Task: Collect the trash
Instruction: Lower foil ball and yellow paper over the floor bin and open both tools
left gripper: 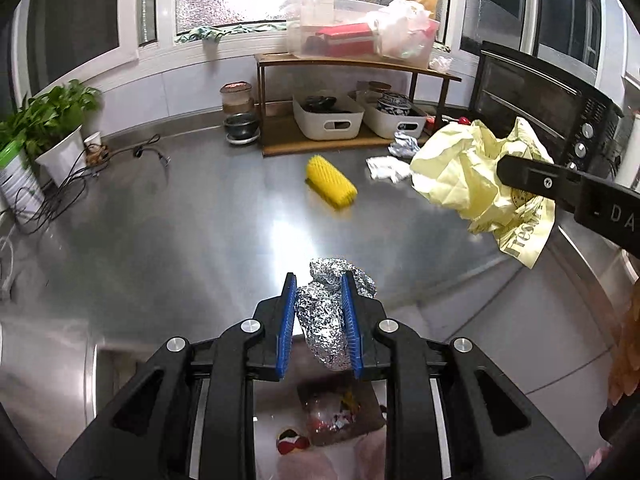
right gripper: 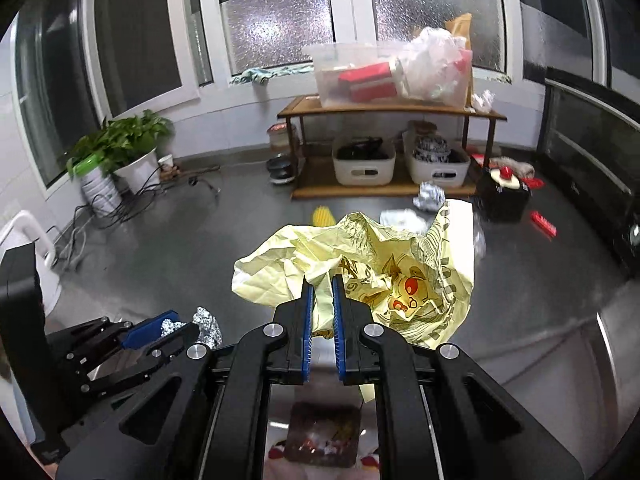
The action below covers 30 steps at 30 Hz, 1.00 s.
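My left gripper (left gripper: 319, 280) is shut on a crumpled ball of silver foil (left gripper: 324, 320), held above the steel counter's front edge. My right gripper (right gripper: 322, 280) is shut on a crumpled pale yellow printed paper bag (right gripper: 360, 264), also lifted off the counter. In the left wrist view that bag (left gripper: 460, 172) hangs at the right from the right gripper (left gripper: 508, 170). In the right wrist view the left gripper (right gripper: 168, 326) and its foil (right gripper: 206, 326) show at the lower left. Below both grippers sits a bin with trash inside (left gripper: 340, 416).
On the counter (left gripper: 200, 240) lie a yellow foam net sleeve (left gripper: 331, 186), a white wrapper (left gripper: 384, 168) and more crumpled foil (left gripper: 404, 144). Behind stand a wooden shelf (left gripper: 356, 60) with white baskets, a black oven (left gripper: 540, 100), a potted plant (left gripper: 60, 120) and loose cables (left gripper: 68, 184).
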Motion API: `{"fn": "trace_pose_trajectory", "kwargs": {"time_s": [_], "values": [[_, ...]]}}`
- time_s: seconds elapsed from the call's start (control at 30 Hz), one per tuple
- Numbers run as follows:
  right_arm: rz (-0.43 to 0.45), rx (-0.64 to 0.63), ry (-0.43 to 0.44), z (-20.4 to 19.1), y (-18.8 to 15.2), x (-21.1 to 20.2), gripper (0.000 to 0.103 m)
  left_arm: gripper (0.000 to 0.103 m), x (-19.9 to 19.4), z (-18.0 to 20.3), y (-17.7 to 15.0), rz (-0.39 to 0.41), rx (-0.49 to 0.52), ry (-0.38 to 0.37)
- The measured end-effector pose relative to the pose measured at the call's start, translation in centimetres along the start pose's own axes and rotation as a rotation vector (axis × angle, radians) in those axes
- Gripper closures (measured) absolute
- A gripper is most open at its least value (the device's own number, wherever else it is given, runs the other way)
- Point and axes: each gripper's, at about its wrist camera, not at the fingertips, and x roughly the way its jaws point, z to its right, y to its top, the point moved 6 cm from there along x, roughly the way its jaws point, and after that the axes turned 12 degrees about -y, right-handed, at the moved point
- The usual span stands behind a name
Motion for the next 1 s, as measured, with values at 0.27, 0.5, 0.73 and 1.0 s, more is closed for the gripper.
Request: {"fn": "trace_pose_trajectory", "kwargs": {"time_s": [0.27,0.5,0.73,1.0], "values": [[-0.061,0.009,0.026,-0.5,-7.6,-0.5,0.093,0.082,-1.4,1.5,-7.2,-0.006,-0.034,-0.015],[-0.169,0.015,0.057,-1.2,-15.2,3.0,0.093,0.082,1.5,1.3,-14.7,-0.094,-0.07,-0.022],[-0.289,0.035,0.071,-1.0,-21.4,8.1,0.093,0.082,6.7,-0.2,-20.9,-0.208,-0.101,-0.052],[-0.394,0.022,0.038,-1.6,-27.0,14.8,0.093,0.082,13.2,-2.1,-26.0,-0.33,-0.157,-0.063]]}}
